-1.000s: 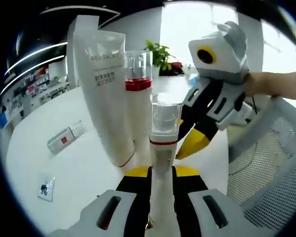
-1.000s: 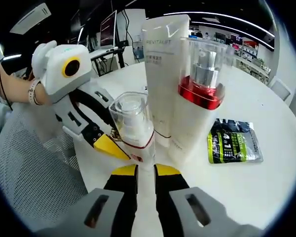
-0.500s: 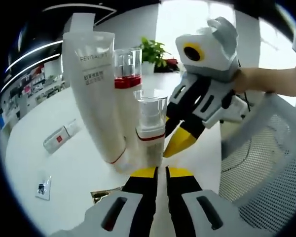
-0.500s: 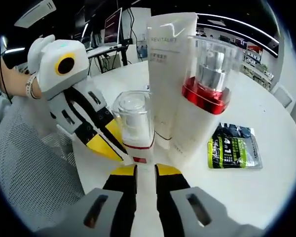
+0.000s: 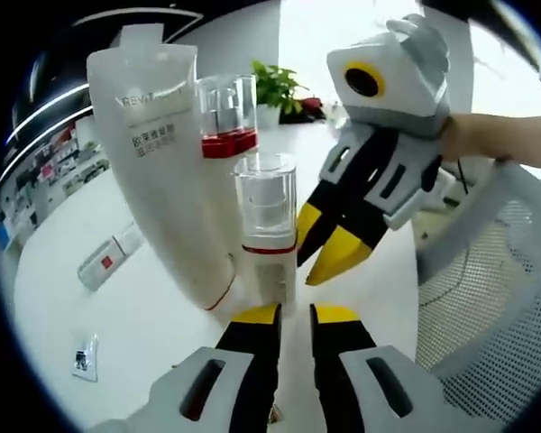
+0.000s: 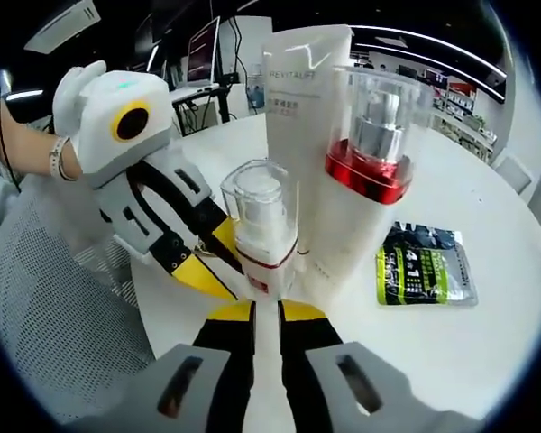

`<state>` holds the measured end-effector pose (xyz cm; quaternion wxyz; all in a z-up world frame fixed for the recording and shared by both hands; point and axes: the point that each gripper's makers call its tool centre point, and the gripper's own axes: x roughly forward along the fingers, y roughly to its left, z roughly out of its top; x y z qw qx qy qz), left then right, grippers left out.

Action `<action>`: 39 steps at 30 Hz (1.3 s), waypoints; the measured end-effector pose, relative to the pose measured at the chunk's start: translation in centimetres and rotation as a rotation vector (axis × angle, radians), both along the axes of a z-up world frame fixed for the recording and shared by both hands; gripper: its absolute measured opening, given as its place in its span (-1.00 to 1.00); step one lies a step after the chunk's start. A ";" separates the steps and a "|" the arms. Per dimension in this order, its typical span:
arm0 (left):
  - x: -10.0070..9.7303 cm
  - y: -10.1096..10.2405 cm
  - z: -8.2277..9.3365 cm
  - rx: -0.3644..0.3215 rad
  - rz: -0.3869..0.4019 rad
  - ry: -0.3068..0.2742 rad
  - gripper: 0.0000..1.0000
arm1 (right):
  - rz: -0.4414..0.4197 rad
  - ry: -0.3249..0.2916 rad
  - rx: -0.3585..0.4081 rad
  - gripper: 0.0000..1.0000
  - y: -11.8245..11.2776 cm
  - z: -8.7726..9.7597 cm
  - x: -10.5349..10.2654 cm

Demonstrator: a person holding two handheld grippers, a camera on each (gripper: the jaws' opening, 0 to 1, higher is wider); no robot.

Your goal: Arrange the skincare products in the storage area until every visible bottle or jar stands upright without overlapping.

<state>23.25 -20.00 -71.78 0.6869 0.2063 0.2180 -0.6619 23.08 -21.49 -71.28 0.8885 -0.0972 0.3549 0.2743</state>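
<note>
Three skincare products are seen standing upright in a tight cluster on the round white counter [image 5: 90, 271]: a tall white squeeze tube with grey lettering [image 5: 162, 171], a white pump bottle with a red collar under a clear cap [image 5: 225, 117], and a shorter white pump bottle with a thin red band and a clear cap [image 5: 266, 225]. The shorter bottle stands nearest the cameras, just beside the other two.

In the left gripper view the left hand-held gripper [image 5: 287, 316] is seen with its black, yellow-tipped jaws a narrow gap apart, just short of the shorter bottle's base — nothing is gripped. The right hand-held gripper [image 5: 329, 248] comes in from the right, its yellow tips slightly parted beside the shorter bottle; whether they touch it cannot be told.

In the right gripper view the right hand-held gripper [image 6: 266, 313] has its jaws nearly together and empty, close below the shorter bottle [image 6: 263, 230]. A dark green and black sachet [image 6: 424, 275] lies flat on the counter, and a small clear sample vial with a red label [image 5: 108, 260] lies on its side well apart from the cluster
</note>
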 end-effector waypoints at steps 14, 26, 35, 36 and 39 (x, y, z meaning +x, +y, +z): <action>0.1 -0.4 -0.1 0.013 -0.004 0.003 -0.79 | -0.042 -0.005 -0.030 -0.75 -1.8 -0.2 0.9; 0.5 -0.4 -0.5 0.023 0.007 0.002 -0.74 | 0.024 -0.016 -0.044 -0.80 -0.7 -0.4 0.9; 0.5 -0.8 -0.6 0.028 -0.006 -0.004 -0.73 | 0.003 -0.013 -0.038 -0.85 -1.1 -0.5 0.7; 0.4 -0.8 -0.6 0.028 -0.009 -0.004 -0.73 | -0.001 -0.012 -0.038 -0.85 -1.2 -0.6 0.8; 0.5 -1.0 -0.6 0.028 -0.008 -0.003 -0.73 | -0.009 -0.012 -0.038 -0.85 -1.4 -0.6 0.9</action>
